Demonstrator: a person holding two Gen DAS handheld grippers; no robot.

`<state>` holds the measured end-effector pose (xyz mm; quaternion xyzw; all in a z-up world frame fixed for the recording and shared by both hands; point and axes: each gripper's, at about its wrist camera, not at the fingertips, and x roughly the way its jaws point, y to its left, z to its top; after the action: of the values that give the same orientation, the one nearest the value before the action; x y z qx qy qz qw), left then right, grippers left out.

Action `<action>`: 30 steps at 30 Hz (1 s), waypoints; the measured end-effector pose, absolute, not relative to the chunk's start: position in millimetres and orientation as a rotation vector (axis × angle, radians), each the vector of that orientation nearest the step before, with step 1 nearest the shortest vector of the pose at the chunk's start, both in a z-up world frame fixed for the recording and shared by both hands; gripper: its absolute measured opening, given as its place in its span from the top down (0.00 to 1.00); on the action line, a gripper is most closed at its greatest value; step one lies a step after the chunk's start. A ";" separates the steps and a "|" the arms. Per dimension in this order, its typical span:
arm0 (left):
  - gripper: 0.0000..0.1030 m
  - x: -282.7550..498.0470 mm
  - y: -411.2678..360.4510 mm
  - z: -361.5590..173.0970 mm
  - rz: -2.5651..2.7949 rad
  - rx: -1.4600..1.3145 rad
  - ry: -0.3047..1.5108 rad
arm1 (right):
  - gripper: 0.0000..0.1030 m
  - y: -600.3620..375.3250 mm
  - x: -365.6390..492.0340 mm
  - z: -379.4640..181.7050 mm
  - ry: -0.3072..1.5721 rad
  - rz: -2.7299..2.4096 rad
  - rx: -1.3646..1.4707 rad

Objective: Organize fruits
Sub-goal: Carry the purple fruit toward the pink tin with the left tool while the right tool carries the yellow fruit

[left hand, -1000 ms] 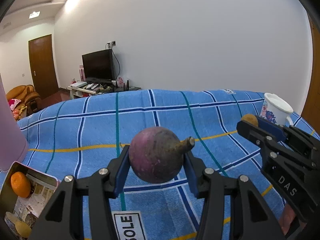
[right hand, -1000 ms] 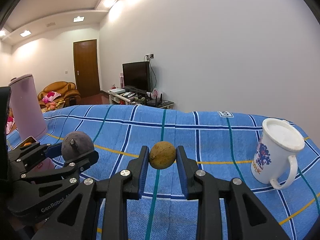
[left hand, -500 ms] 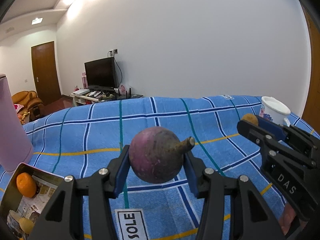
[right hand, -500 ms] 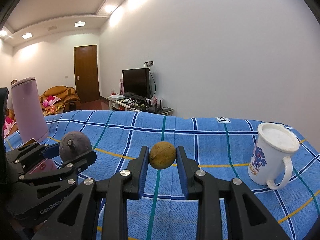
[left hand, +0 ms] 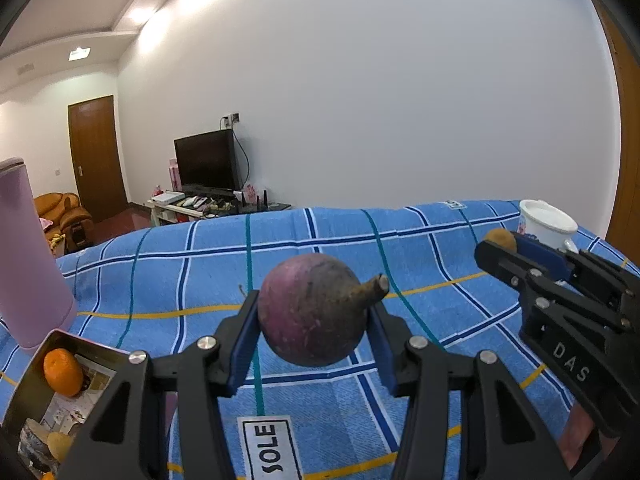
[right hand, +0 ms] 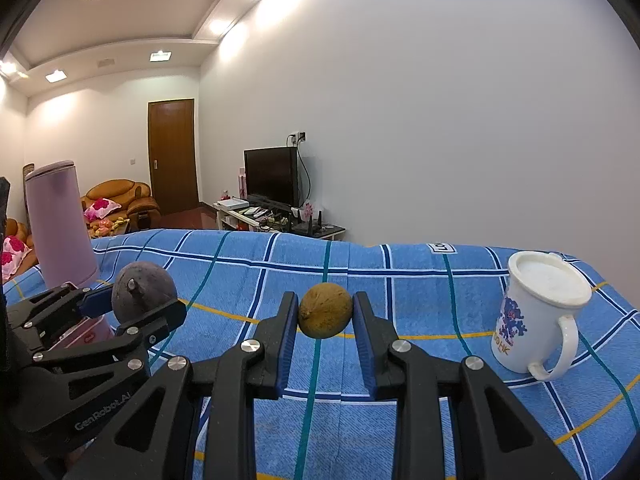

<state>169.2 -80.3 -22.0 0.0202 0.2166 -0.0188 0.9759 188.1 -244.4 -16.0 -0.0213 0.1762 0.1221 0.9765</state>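
Your left tongs are clamped on a round purple fruit with a stubby stem pointing to 2 o'clock, lifted clear of the blue plaid cloth. Your right tongs pinch a small yellow-brown fruit, also above the cloth. At 8 o'clock in the left view a metal tray holds an orange, beside a pink tumbler. A white mug stands at 3 o'clock in the right view.

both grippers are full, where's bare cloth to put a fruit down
Widest bare patch: blue checked cloth between the pink tumbler and white printed mug. Crowded at the left: metal tin holding an orange fruit, beside the tumbler.
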 end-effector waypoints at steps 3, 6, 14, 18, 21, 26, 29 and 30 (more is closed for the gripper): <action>0.50 166.2 -79.4 -20.6 -0.036 0.041 0.421 | 0.71 -245.0 185.2 -15.8 0.344 0.243 -0.042; 0.50 164.6 -79.3 -19.7 -0.034 0.044 0.412 | 0.71 -244.5 182.8 -16.1 0.338 0.244 -0.043; 0.50 158.2 -80.2 -18.0 -0.028 0.056 0.383 | 0.71 -244.3 178.6 -15.8 0.328 0.247 -0.046; 0.50 154.7 -80.2 -17.2 -0.023 0.062 0.373 | 0.71 -244.3 178.7 -16.4 0.326 0.248 -0.046; 0.50 153.2 -80.4 -16.8 -0.021 0.067 0.370 | 0.71 -243.8 178.9 -15.9 0.325 0.249 -0.047; 0.50 149.7 -82.1 -16.3 -0.021 0.080 0.369 | 0.71 -243.9 179.3 -16.4 0.328 0.252 -0.047; 0.50 148.8 -81.5 -15.9 -0.022 0.078 0.372 | 0.71 -243.7 178.6 -17.0 0.328 0.256 -0.050; 0.50 148.1 -81.0 -15.9 -0.021 0.077 0.374 | 0.71 -243.6 178.0 -17.3 0.328 0.256 -0.051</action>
<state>148.1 -81.0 -15.9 0.0382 0.1857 -0.0105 0.9818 178.0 -243.6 -17.3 -0.0253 0.1629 0.1273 0.9781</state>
